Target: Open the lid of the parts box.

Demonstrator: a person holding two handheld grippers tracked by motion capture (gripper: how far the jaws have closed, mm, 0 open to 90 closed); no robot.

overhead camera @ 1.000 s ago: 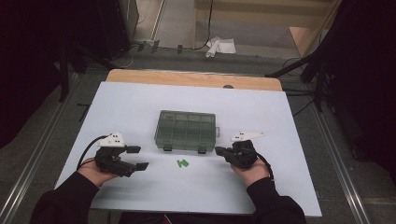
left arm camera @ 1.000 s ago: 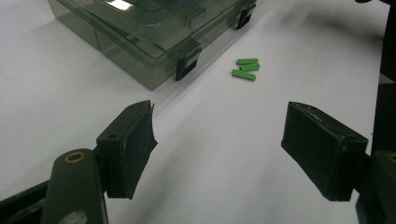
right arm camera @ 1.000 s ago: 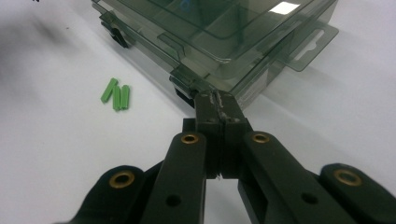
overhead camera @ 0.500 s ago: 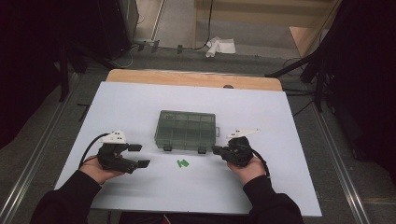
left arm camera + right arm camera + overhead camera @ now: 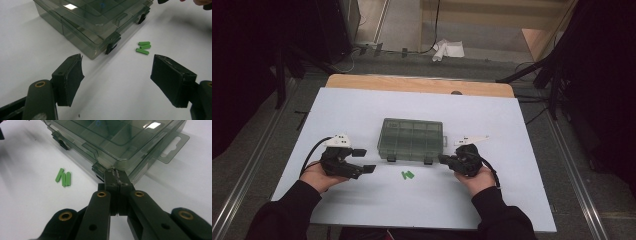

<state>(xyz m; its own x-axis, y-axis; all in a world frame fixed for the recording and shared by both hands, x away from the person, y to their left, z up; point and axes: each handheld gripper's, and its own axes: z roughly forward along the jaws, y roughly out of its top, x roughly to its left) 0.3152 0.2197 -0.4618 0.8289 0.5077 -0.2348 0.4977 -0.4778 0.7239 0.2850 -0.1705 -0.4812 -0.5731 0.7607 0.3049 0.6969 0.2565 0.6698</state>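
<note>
Three green pegs (image 5: pixel 407 174) lie loose near the table's (image 5: pixel 512 130) front edge, just before the shut compartment box (image 5: pixel 412 138) at its middle. My right gripper (image 5: pixel 116 180), jaws pressed together, noses its right latch, probably to pop it; my left gripper (image 5: pixel 116 72) waits wide and empty.

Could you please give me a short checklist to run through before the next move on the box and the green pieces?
1. Box lid down, both front latches shut: ok.
2. Right gripper shut, tips at the right latch: ok; contact cannot tell.
3. Left gripper open with nothing between its jaws: ok.
4. Three green pieces lie loose on the table in front of the box: ok.
5. Box compartments free for them: cannot tell.
</note>
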